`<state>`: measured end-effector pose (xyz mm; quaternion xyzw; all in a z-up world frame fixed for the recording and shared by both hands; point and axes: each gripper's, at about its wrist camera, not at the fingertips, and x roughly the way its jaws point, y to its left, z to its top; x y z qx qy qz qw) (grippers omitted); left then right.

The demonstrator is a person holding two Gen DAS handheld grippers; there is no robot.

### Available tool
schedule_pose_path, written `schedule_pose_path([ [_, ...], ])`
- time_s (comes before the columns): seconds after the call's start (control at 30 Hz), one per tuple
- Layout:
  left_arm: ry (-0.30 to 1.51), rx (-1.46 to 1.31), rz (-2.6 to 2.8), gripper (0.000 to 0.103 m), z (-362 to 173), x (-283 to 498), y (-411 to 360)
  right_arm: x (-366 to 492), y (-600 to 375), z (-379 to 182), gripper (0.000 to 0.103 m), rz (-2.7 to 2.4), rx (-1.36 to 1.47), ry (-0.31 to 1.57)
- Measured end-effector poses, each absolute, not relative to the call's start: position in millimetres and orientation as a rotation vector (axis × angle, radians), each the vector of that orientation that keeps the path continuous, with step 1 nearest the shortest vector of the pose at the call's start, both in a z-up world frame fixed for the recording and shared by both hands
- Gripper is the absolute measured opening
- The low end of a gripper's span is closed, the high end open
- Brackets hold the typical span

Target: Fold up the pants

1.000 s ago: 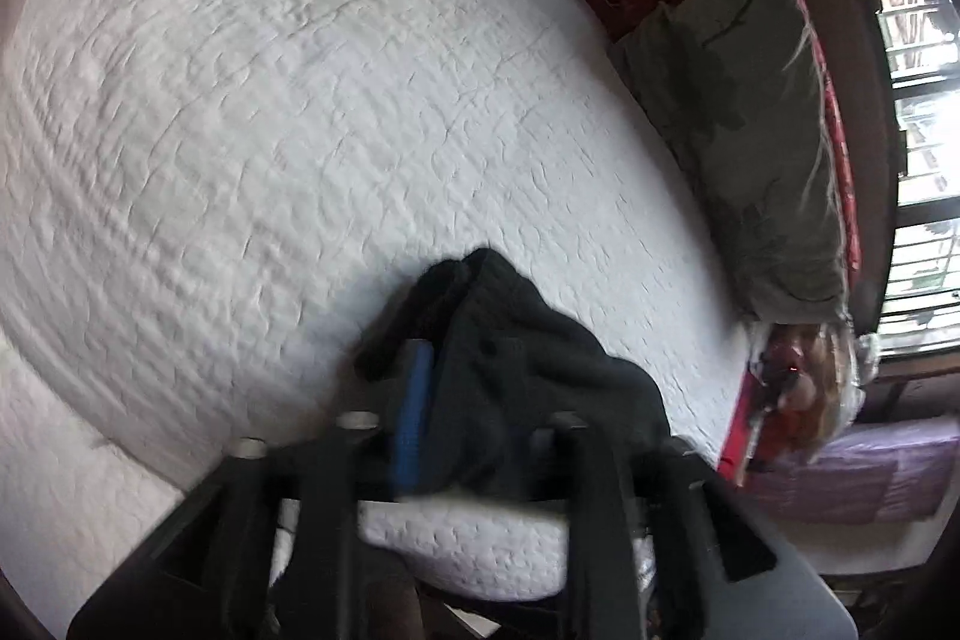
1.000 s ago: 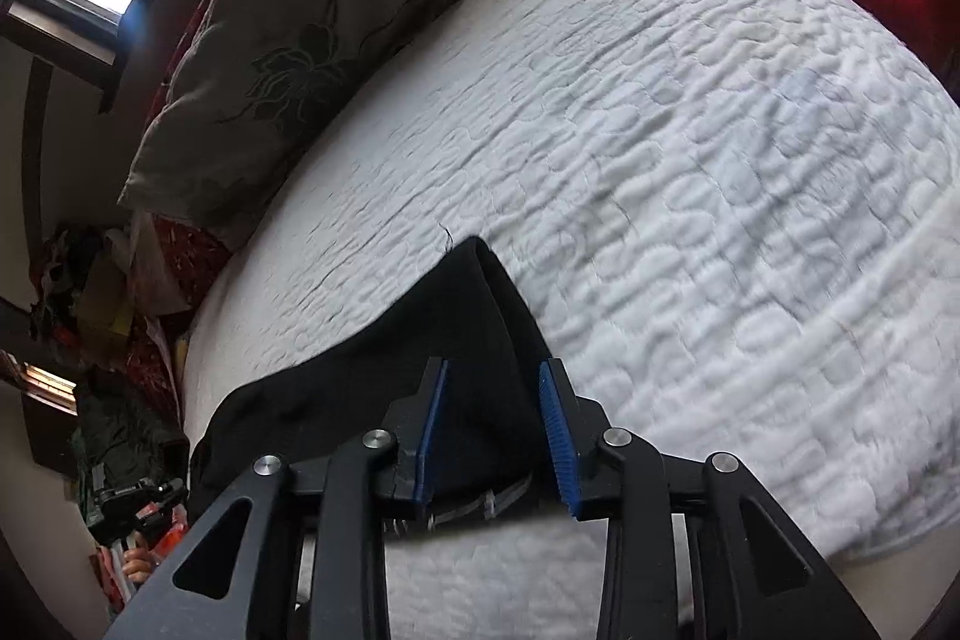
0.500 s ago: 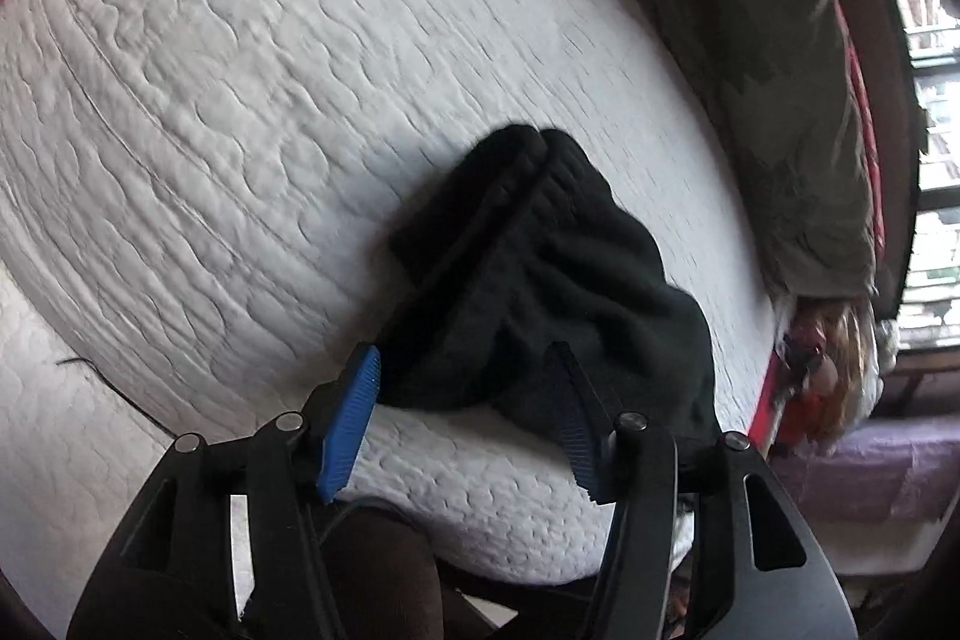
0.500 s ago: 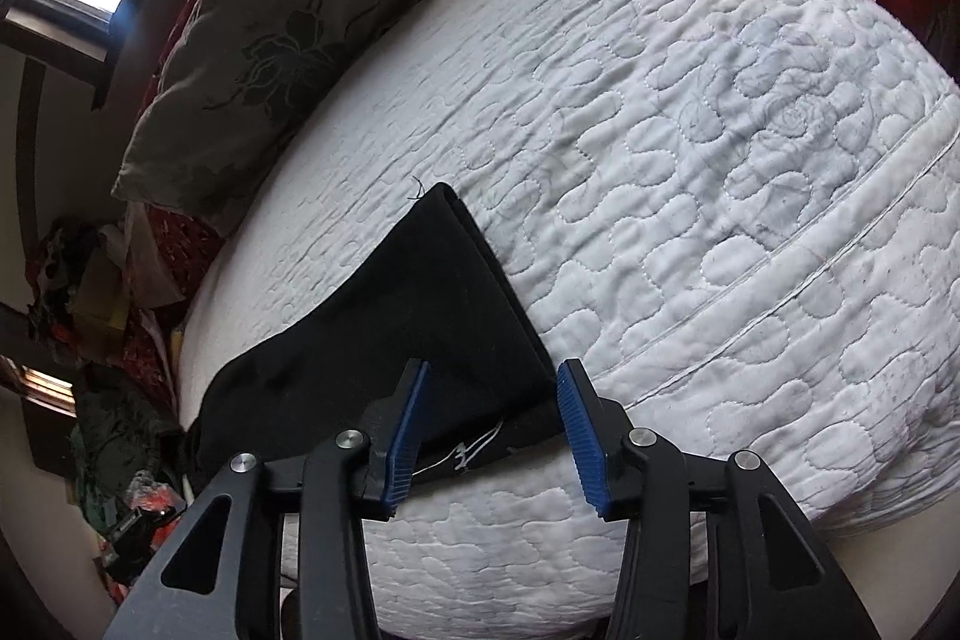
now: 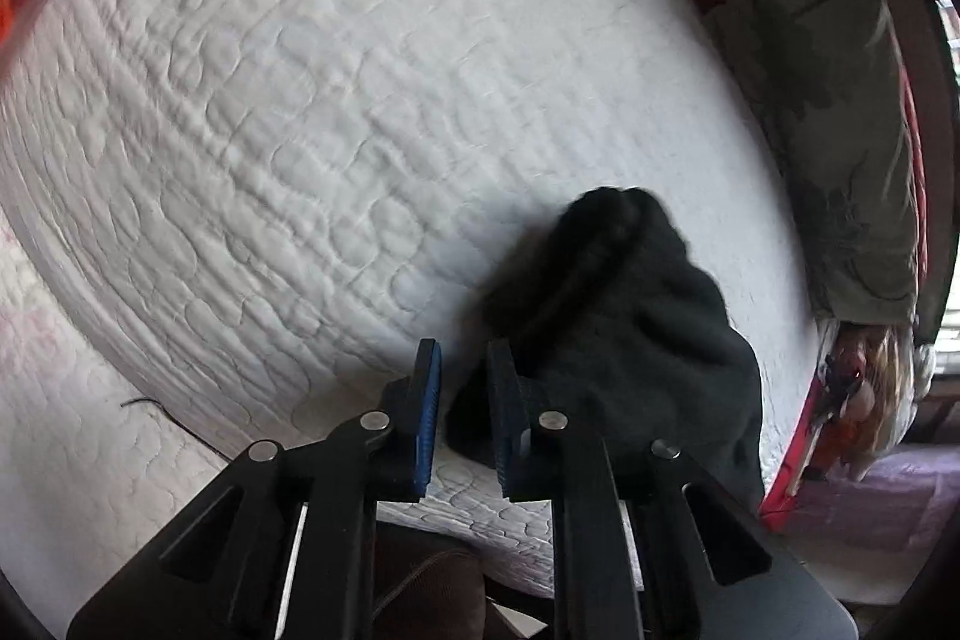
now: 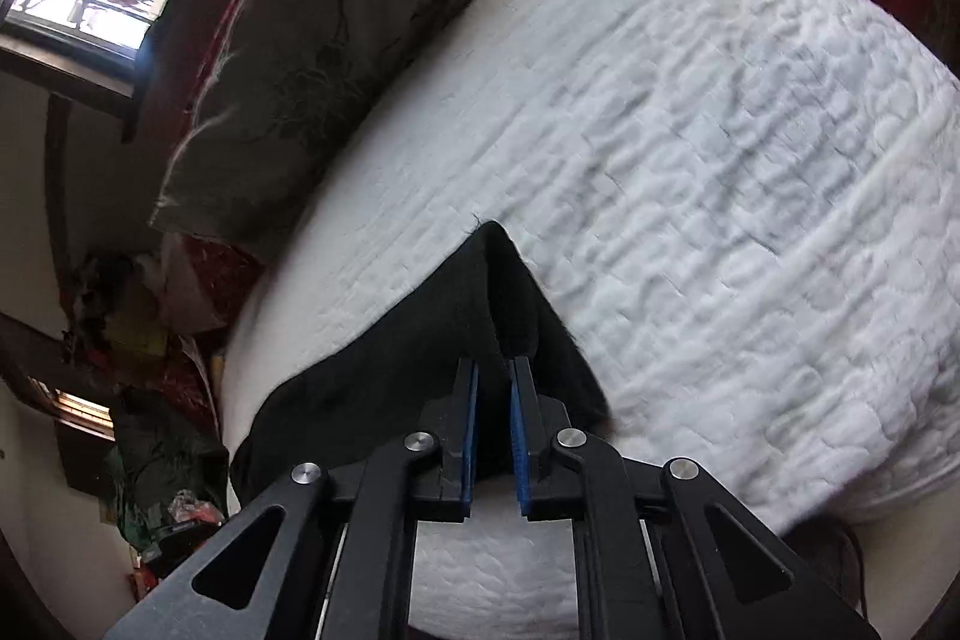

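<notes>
on the quilt (image 6: pixel 720 160), both hand-held grippers, wide before, now pinch black pants (image 6: pixel 420 340)

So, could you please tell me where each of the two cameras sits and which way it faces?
Left wrist: rides the left hand-held gripper, looking steeply down at the bunched black pants on the white quilt; jaws closing on the cloth.
Right wrist: rides the right hand-held gripper, angled down at a flat corner of the pants, pinched shut.
Shared: pants, quilt, grey-green pillow.
</notes>
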<state>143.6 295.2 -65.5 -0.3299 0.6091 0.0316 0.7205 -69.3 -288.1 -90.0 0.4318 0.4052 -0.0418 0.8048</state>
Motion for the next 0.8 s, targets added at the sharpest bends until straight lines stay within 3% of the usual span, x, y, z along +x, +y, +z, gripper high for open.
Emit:
schedule_pose_path([
  [0.17, 1.3, -0.843, -0.052, 0.014, -60, 125, 305, -78, -297, -117, 0.009, -0.12, 1.014, 0.894],
  [0.23, 1.26, -0.878, -0.1, 0.027, -56, 111, 305, -79, -296, -116, 0.01, -0.118, 1.009, 0.893],
  [0.27, 1.247, -0.883, -0.112, 0.045, -55, 104, 303, -80, -296, -116, 0.011, -0.117, 1.0, 0.895],
  [0.3, 1.239, -0.888, -0.115, 0.056, -56, 99, 302, -78, -295, -115, 0.013, -0.116, 0.995, 0.897],
  [0.33, 1.224, -0.916, -0.112, 0.056, -58, 93, 301, -76, -295, -114, 0.014, -0.117, 0.997, 0.898],
  [0.5, 1.183, -1.075, -0.143, 0.056, -72, 74, 294, -73, -293, -116, 0.014, -0.121, 1.009, 0.902],
  [0.67, 1.193, -1.022, -0.079, 0.055, -74, 85, 284, -72, -295, -115, 0.014, -0.12, 0.997, 0.911],
  [0.73, 1.193, -0.998, -0.059, 0.043, -72, 93, 284, -70, -294, -115, 0.014, -0.123, 0.995, 0.913],
  [0.77, 1.198, -0.984, -0.055, 0.021, -70, 97, 283, -69, -294, -115, 0.014, -0.124, 0.995, 0.913],
  [0.8, 1.215, -0.971, -0.052, 0.015, -69, 104, 281, -68, -293, -114, 0.014, -0.124, 0.993, 0.913],
])
